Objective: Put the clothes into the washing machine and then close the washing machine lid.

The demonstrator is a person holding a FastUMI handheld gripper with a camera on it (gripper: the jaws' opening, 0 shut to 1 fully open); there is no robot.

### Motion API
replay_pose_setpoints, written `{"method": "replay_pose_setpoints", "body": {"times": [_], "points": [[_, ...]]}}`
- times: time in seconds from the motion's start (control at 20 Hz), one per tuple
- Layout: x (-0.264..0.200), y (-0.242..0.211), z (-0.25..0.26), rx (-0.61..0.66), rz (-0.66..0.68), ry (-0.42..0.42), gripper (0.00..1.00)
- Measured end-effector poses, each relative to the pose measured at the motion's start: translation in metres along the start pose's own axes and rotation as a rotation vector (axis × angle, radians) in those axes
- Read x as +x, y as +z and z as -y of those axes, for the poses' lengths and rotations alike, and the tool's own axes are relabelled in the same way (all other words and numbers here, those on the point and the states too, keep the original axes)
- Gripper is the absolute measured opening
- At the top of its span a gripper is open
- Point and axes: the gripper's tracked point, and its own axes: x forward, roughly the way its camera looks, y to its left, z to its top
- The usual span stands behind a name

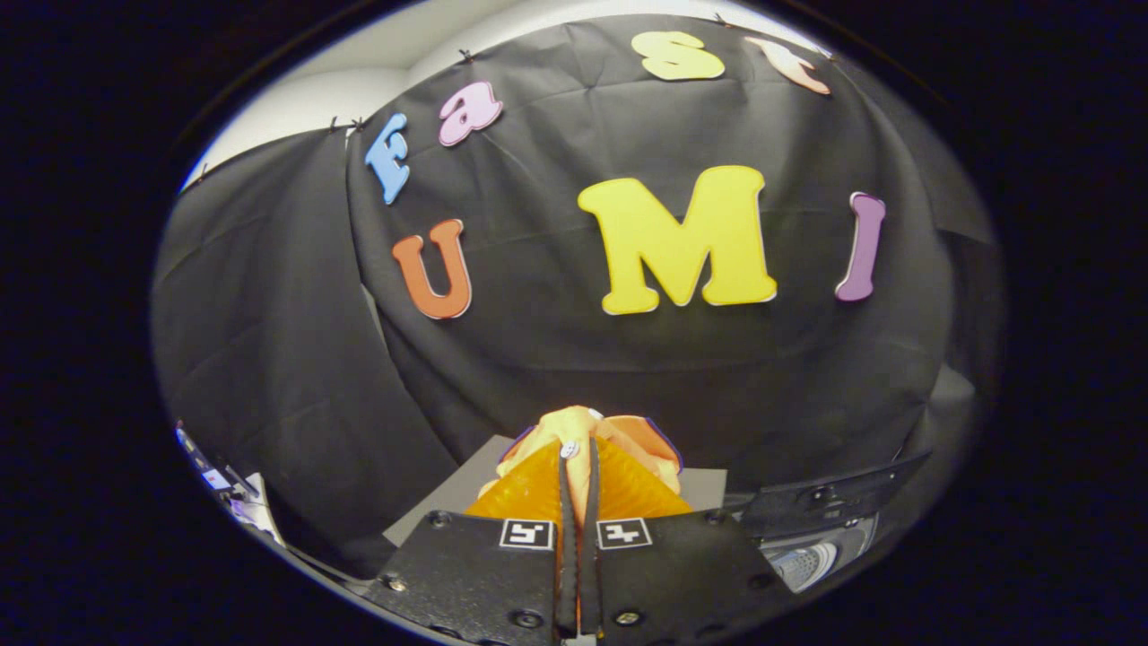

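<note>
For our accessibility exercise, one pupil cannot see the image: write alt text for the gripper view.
The gripper is shut on a yellow-orange piece of clothing, its jaws nearly closed, the cloth bunched between and just ahead of them. Beyond hangs the booth's black cloth wall; below and beside the gripper, the washing machine shows with its dark lid raised.

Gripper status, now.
Gripper: closed, both fingers pinching a small yellow-and-orange cloth garment, held up in front of the black cloth wall.
</note>
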Motion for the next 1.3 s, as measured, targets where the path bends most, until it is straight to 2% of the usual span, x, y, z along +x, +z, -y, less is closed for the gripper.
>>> {"method": "replay_pose_setpoints", "body": {"times": [0.55,0.85,1.05,1.3], "points": [[-0.053,0.014,0.155,0.023,0.036,-0.229,0.05],[-0.091,0.024,0.220,0.057,0.064,-0.329,0.05],[-0.107,0.014,0.250,0.076,0.060,-0.372,0.05],[-0.102,-0.023,0.273,0.100,0.023,-0.407,0.05]]}}
